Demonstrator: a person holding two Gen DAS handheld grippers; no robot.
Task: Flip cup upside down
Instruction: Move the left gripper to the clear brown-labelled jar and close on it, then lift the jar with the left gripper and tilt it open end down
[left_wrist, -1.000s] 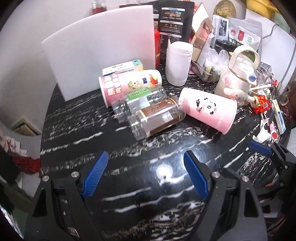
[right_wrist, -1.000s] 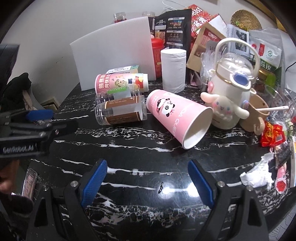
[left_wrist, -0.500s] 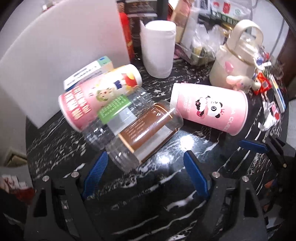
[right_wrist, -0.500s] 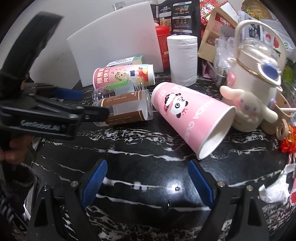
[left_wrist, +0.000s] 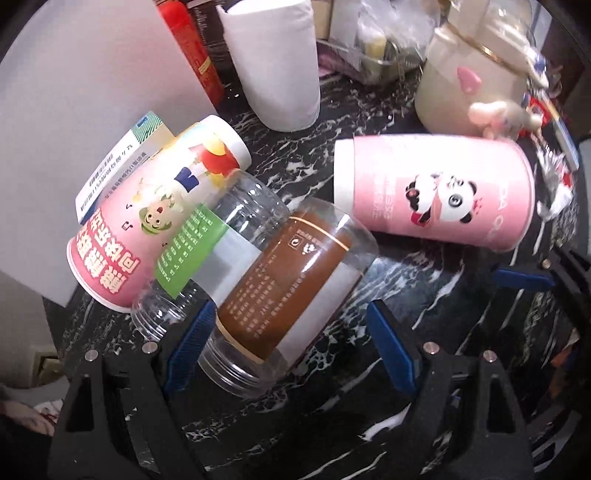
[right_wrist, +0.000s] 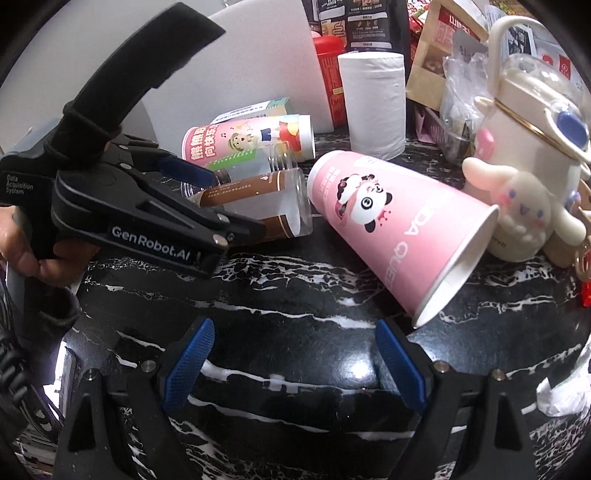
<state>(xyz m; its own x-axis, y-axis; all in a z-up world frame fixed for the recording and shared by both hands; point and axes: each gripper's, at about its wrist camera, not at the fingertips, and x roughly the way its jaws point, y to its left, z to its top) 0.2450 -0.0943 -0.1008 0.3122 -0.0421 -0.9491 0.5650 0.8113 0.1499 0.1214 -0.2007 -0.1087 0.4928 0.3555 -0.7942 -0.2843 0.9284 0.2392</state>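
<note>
A pink panda paper cup (left_wrist: 436, 192) lies on its side on the black marble table (left_wrist: 406, 280), mouth toward the right; it also shows in the right wrist view (right_wrist: 388, 225). A clear cup with a brown label (left_wrist: 291, 291) lies on its side between the open jaws of my left gripper (left_wrist: 291, 339), which is not closed on it. A clear bottle with a green label (left_wrist: 207, 251) and a pink cartoon cup (left_wrist: 155, 214) lie beside it. My right gripper (right_wrist: 293, 362) is open and empty, short of the panda cup. The left gripper (right_wrist: 207, 206) shows there around the brown cup (right_wrist: 258, 206).
A white foam board (left_wrist: 92, 92), paper roll (left_wrist: 277, 62), red can (left_wrist: 192, 48) and cream kettle with plush toy (right_wrist: 524, 177) stand behind. Snack bags and clutter fill the back right. A small box (left_wrist: 122, 162) lies behind the cartoon cup.
My left gripper has moved forward and down until its open jaws straddle the brown-label cup. My right gripper has come closer to the panda cup.
</note>
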